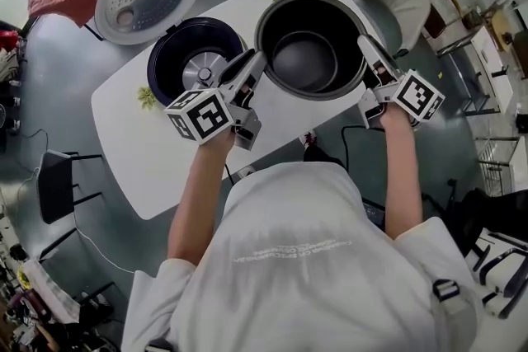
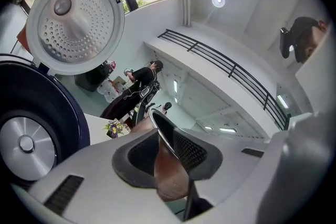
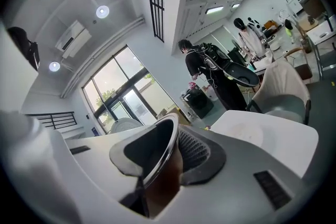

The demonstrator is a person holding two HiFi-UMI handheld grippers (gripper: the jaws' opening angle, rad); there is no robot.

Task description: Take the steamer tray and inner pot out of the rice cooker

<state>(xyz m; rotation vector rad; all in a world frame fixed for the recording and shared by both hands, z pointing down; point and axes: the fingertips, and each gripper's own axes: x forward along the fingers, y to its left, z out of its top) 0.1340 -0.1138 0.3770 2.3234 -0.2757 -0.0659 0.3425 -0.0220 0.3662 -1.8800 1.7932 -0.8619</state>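
Clamping opposite rims, left gripper (image 1: 256,61) and right gripper (image 1: 364,46) hold the dark round metal inner pot (image 1: 307,55) beside the navy rice cooker (image 1: 163,55).

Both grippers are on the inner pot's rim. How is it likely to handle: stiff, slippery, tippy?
Probably stiff: the inner pot looks round and undistorted with the left gripper and right gripper pinching opposite edges. Possibly slippery: its rim looks like smooth, glossy metal. It looks empty, so likely fairly light.

White table (image 1: 157,165) with open rice cooker (image 1: 202,66) and small flower bunch (image 1: 147,97) just beside it
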